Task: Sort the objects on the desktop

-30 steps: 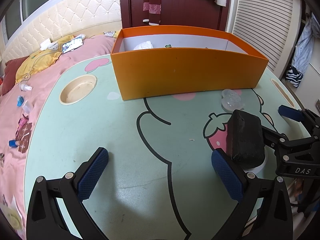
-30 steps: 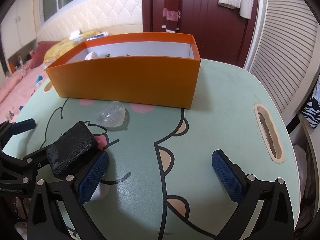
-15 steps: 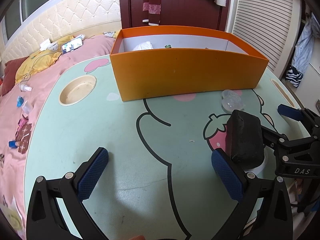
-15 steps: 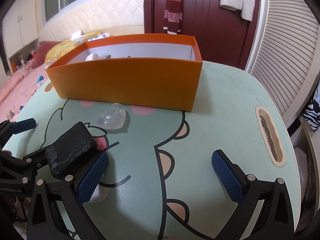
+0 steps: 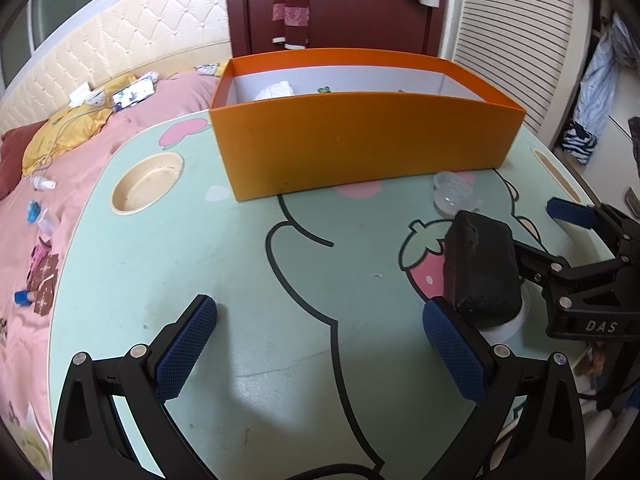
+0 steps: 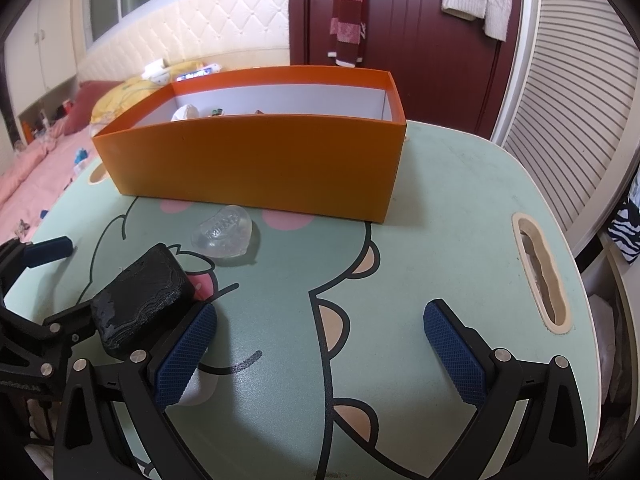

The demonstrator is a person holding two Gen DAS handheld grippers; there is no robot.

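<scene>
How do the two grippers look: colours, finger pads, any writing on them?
The left gripper and the right gripper are alike: black angular frames, silver rivets, blue pads with a fine diamond-grid texture. The right one shows white letters "DAS". No sleeves are visible.

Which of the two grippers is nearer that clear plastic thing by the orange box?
The right gripper. The clear piece lies just ahead of it, to its left; it is further from the left gripper, off to that one's right.

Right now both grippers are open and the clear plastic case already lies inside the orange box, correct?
Not quite. The left gripper and right gripper are open, but the clear plastic case lies on the table in front of the orange box, as the right wrist view shows.
</scene>
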